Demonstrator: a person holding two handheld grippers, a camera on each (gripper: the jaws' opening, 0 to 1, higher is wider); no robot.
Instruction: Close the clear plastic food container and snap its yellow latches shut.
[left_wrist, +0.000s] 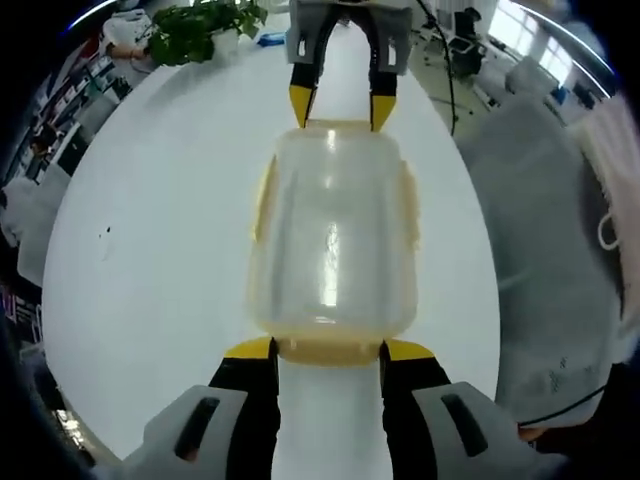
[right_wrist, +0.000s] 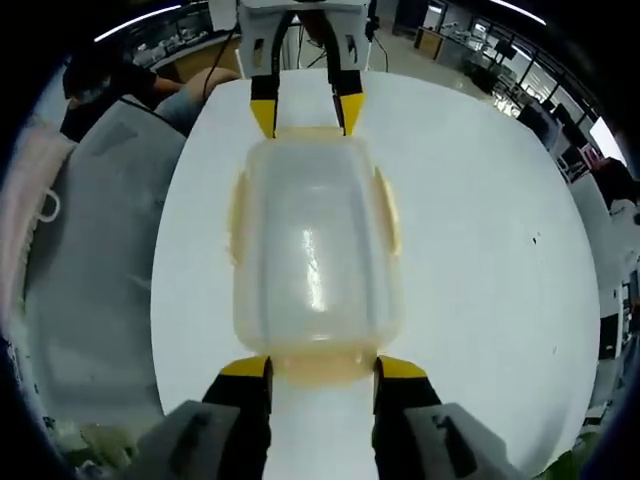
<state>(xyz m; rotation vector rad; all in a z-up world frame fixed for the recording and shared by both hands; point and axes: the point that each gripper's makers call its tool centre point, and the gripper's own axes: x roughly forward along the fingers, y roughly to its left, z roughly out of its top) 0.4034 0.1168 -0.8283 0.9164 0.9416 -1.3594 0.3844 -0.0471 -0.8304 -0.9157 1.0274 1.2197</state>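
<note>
The clear plastic food container (left_wrist: 330, 230) (right_wrist: 312, 250) lies lengthwise on the white table (left_wrist: 160, 200) (right_wrist: 470, 250) with its lid on top. Pale yellow latches (left_wrist: 262, 200) (right_wrist: 385, 210) run along its long sides. My left gripper (left_wrist: 328, 350) (right_wrist: 306, 112) is open, its yellow-tipped jaws flanking the yellow end latch (left_wrist: 328, 352) at one short end. My right gripper (right_wrist: 322, 368) (left_wrist: 341, 108) is open at the opposite short end, its tips either side of that end latch (right_wrist: 320, 368). The two grippers face each other across the container.
A person's grey garment (left_wrist: 540, 230) (right_wrist: 90, 250) lies along one table edge, with a white loop (left_wrist: 607, 225) on pink cloth. A green plant (left_wrist: 200, 30) stands at the table's far end. A small dark speck (left_wrist: 105, 232) (right_wrist: 535, 238) marks the table.
</note>
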